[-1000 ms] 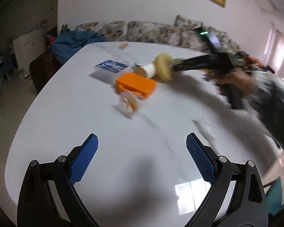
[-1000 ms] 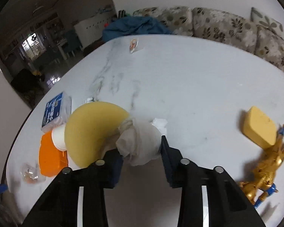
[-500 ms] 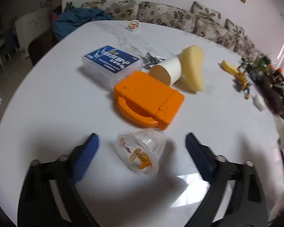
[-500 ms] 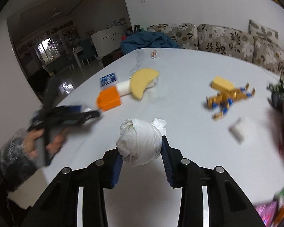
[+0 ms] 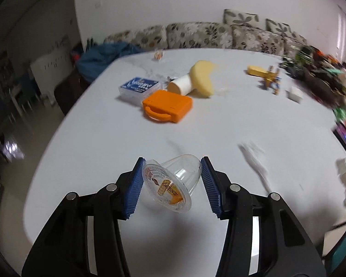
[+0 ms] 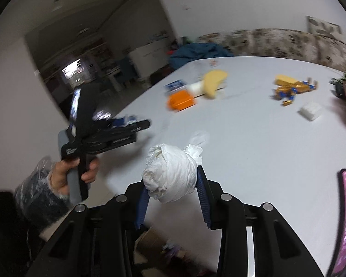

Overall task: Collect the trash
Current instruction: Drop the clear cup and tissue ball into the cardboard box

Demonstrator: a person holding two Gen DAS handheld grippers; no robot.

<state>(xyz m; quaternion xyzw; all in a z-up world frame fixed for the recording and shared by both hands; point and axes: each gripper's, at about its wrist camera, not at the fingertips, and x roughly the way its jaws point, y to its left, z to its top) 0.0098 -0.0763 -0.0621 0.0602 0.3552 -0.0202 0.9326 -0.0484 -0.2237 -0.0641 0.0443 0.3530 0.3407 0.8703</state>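
Observation:
My left gripper point(image 5: 171, 184) is shut on a clear plastic jelly cup point(image 5: 173, 184) with an orange printed lid, held tilted just above the white table point(image 5: 219, 133). My right gripper point(image 6: 171, 198) is shut on a crumpled white tissue ball point(image 6: 170, 175), held near the table's front edge. In the right wrist view the left gripper point(image 6: 108, 133) shows at the left, held in a hand. A small jelly cup point(image 5: 158, 55) lies at the table's far side.
An orange case point(image 5: 168, 105), a blue-labelled clear box point(image 5: 139, 87), a paper cup point(image 5: 181, 85) and a yellow sponge point(image 5: 201, 79) lie mid-table. A gold toy figure point(image 5: 269, 78), a white box point(image 5: 295, 93) and clutter lie at the right. A cardboard box point(image 6: 154, 242) shows below the table edge.
My left gripper closed on the jelly cup and lifted it back from the orange case. My right gripper drew back toward the table's front edge with the tissue ball.

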